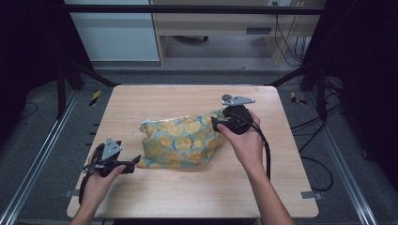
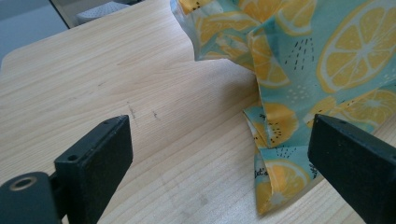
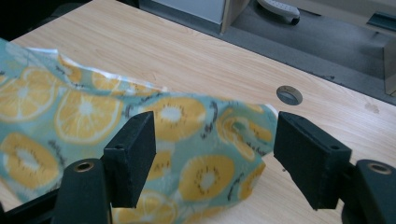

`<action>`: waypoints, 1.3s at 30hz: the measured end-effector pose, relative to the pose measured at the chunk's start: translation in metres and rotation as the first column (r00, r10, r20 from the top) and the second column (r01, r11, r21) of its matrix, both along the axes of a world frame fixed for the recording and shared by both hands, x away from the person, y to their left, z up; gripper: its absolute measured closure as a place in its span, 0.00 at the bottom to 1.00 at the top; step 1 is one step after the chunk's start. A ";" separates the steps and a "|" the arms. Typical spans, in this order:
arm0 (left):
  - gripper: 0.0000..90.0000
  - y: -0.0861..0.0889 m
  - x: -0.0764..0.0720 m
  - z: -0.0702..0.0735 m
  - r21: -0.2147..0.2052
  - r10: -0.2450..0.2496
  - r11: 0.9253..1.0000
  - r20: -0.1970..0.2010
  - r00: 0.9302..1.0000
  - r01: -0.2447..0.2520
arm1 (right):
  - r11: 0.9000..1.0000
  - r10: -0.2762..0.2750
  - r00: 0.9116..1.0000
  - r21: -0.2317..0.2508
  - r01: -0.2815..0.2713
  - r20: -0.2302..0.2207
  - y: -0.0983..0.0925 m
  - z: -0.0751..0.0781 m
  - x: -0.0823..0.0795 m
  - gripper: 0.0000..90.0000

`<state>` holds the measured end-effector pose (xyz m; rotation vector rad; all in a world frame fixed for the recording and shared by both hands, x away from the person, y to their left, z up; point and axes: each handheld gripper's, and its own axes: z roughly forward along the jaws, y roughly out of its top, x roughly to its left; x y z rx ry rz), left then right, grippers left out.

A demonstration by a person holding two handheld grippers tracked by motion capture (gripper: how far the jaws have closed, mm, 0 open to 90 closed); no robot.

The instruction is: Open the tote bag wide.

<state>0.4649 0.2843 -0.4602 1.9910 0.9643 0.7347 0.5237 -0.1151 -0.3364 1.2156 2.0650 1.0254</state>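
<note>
Where the high view looks down on the wooden table, a teal cloth printed with orange slices lies crumpled near the middle. The left gripper rests low on the table at the cloth's near-left corner, pointing toward it. The right gripper is held in a raised hand at the cloth's far-right end.

From the left gripper view, its jaws stand spread, with bare wood and a folded cloth corner between them, nothing pinched.

From the right gripper view, the jaws are apart above the cloth, pads not pressing it. A small round hole sits in the tabletop beyond.
</note>
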 end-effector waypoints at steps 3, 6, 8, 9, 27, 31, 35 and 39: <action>0.07 0.000 0.000 0.000 0.000 -0.003 1.000 0.001 1.000 0.003 | 1.000 0.001 1.000 -0.012 -0.001 -0.005 0.007 0.004 0.011 0.32; 0.07 0.000 0.000 0.000 -0.001 -0.002 1.000 0.001 1.000 0.002 | 1.000 -0.003 1.000 -0.010 0.003 -0.016 0.013 0.008 0.019 0.32; 0.07 0.000 0.001 0.000 -0.001 -0.004 1.000 0.001 1.000 0.004 | 1.000 -0.001 1.000 -0.012 0.001 -0.018 0.015 0.008 0.021 0.32; 0.07 0.000 0.001 0.000 -0.001 -0.004 1.000 0.001 1.000 0.004 | 1.000 -0.001 1.000 -0.016 0.001 -0.025 0.018 0.008 0.024 0.32; 0.07 -0.002 0.001 -0.001 0.020 -0.019 1.000 0.002 1.000 0.019 | 0.998 -0.069 0.983 0.000 0.070 -0.172 0.024 -0.021 0.055 0.22; 0.07 -0.002 0.002 -0.001 0.021 -0.021 1.000 0.002 1.000 0.021 | 0.999 -0.043 0.979 0.001 0.044 -0.198 0.027 -0.028 0.053 0.39; 0.07 -0.002 0.001 -0.001 0.021 -0.021 1.000 0.003 1.000 0.021 | 1.000 0.007 0.977 0.002 -0.007 -0.213 0.030 -0.033 0.050 0.64; 0.07 -0.003 0.002 -0.001 0.024 -0.021 1.000 0.004 1.000 0.021 | 0.999 0.053 0.978 0.005 -0.053 -0.203 0.032 -0.033 0.046 0.88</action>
